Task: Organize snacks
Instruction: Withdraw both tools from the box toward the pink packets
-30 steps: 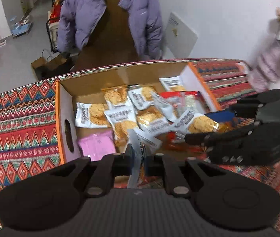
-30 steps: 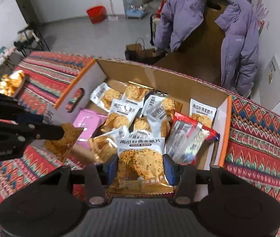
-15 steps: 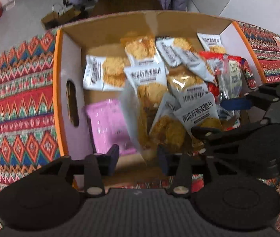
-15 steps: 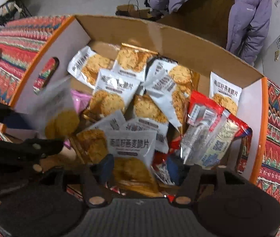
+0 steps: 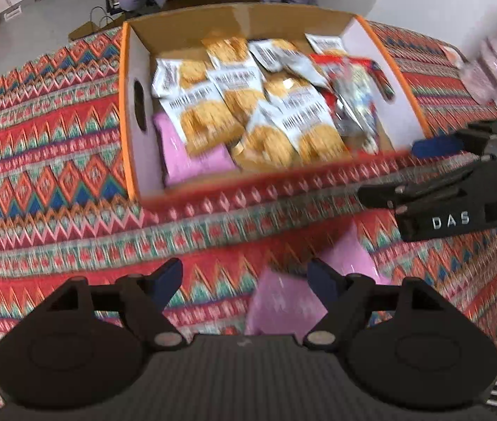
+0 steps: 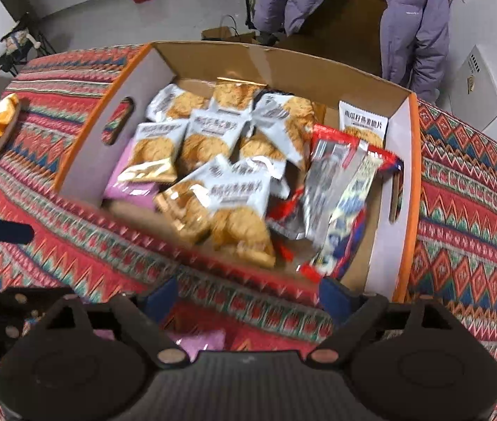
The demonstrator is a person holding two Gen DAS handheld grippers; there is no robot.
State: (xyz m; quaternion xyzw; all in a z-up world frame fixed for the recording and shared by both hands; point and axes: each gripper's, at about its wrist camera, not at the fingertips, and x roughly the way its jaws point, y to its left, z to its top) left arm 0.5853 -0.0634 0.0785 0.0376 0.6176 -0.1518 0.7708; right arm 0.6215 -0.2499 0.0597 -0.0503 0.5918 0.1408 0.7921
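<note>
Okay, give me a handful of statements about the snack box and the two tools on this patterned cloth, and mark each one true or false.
1. The cardboard box holds many white cookie packets. True.
2. The left tool is clamped on a cookie packet. False: its jaws are opening and nothing is pinched; a pink packet lies on the cloth below them.
3. A pink packet lies in the box's near left corner. True.
4. The box is closed with a lid. False: it is open-topped.
5. The right tool holds a red packet. False: its jaws are opening, empty; the red packets lie in the box.
</note>
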